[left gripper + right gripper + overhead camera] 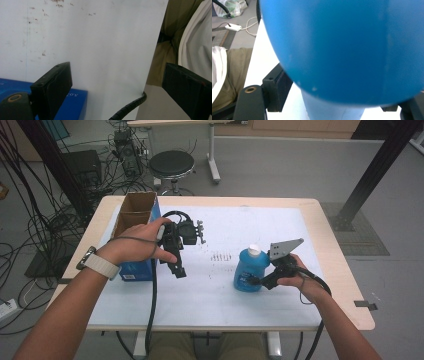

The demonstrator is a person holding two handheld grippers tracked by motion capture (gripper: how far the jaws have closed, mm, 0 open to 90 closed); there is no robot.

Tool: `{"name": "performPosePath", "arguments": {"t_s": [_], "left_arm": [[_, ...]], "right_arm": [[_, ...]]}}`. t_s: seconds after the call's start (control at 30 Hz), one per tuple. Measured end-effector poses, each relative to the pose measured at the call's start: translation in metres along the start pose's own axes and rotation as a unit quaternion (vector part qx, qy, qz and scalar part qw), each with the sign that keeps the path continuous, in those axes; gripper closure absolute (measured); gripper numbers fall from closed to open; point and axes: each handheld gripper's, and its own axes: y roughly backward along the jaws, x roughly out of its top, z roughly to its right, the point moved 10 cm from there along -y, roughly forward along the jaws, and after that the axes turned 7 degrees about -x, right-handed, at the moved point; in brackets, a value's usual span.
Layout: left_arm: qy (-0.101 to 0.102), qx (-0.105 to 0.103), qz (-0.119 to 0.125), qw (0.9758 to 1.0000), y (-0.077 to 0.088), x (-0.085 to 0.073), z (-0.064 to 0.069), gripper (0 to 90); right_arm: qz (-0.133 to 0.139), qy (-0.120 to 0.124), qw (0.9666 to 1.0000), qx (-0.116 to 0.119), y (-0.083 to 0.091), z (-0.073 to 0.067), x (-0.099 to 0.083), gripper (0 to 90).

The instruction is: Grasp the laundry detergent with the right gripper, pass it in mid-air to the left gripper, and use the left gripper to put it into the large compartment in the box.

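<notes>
Lab: cable tangle [30, 215], stool [171, 164], bare floor.

Two claws are at work, one in each of the person's two hands: the left claw [176, 265] near the surface's left edge and the right claw [256, 280] toward its right edge. One blue bottle [248, 268] with one white cap [254, 250] stands upright on the surface [280, 227], between the right claw's two jaws. One open cardboard box [135, 212] with blue sides stands at the left edge. One white mat [235, 305] covers the surface. One round black stool [172, 164] stands on the floor beyond the far edge.
</notes>
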Motion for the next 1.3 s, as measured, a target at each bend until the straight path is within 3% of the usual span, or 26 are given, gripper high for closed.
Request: {"name": "performPosePath", "arguments": {"t_s": [1.3], "left_arm": [[0.001, -0.002, 0.0, 1.0, -0.0014, 0.0013, -0.0007, 9.8]], "right_arm": [[0.019, -0.001, 0.9998, 0.0, -0.0065, -0.0001, -0.0011, 34.0]]}}
